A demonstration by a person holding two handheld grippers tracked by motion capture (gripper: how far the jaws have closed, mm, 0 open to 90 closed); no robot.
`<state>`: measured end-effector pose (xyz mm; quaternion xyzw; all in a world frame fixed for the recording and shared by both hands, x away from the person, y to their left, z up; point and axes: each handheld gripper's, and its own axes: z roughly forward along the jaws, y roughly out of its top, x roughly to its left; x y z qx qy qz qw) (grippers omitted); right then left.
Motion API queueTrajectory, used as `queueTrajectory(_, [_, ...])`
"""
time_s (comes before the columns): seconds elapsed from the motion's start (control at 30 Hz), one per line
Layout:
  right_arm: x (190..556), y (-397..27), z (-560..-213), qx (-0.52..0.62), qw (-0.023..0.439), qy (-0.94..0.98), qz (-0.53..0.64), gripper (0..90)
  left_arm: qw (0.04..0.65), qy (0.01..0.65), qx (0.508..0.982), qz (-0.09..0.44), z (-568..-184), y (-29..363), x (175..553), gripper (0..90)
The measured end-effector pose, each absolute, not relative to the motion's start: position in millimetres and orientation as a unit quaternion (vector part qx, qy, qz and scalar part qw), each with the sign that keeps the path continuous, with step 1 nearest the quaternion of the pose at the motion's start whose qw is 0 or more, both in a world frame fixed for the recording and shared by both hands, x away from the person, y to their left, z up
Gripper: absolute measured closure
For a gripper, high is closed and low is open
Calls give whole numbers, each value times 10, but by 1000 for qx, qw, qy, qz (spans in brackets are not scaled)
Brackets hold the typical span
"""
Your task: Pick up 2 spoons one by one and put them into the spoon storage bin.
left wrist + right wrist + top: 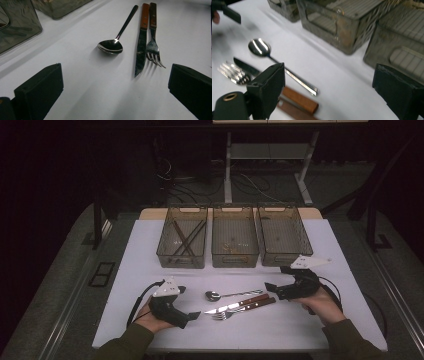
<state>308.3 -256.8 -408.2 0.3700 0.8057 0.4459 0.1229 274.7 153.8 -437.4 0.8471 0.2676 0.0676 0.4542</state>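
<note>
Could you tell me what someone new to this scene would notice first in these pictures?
Probably the spoon, knife and fork lying side by side on the white table, between the left gripper and the right gripper, both open. Behind them stand three smoky bins in a row; the left bin holds dark sticks.

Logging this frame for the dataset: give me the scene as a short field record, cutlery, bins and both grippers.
table: white top
cutlery: spoon, knife, fork, lying side by side mid-table
bins: left bin holds dark sticks; middle bin; right bin
left gripper: open, nothing between the jaws, left of the cutlery
right gripper: open, nothing held, at the handle ends
</note>
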Motion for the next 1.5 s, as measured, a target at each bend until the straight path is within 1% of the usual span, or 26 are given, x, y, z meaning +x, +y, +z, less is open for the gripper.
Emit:
queueTrajectory(0.47, [2660, -2714, -4388, 364, 123, 819, 425, 113, 453, 265, 848, 71, -4361, 1544, 2769, 0])
queueTrajectory(0.63, [2570, -2746, -4434, 369, 130, 817, 423, 113, 457, 264, 846, 73, -4320, 1526, 2806, 0])
queueTrajectory(0.83, [2503, -2830, -4423, 377, 141, 809, 428, 113, 466, 262, 841, 77, -4231, 1463, 2942, 1])
queueTrajectory(0.93, [2507, -2842, -4412, 381, 142, 805, 432, 113, 468, 264, 840, 75, -4216, 1397, 3041, 53])
queueTrajectory(1.17, [2506, -2829, -4412, 378, 142, 806, 433, 113, 461, 259, 847, 64, -4216, 1212, 3250, 134])
queueTrajectory(1.27, [2508, -2838, -4408, 380, 142, 804, 435, 113, 460, 256, 849, 57, -4198, 1149, 3328, 154])
queueTrajectory(1.4, [2511, -2835, -4406, 379, 143, 803, 436, 113, 452, 246, 856, 43, -4188, 1044, 3407, 225])
queueTrajectory(1.5, [2509, -2825, -4404, 378, 144, 805, 435, 113, 451, 246, 858, 24, -4213, 983, 3403, 307])
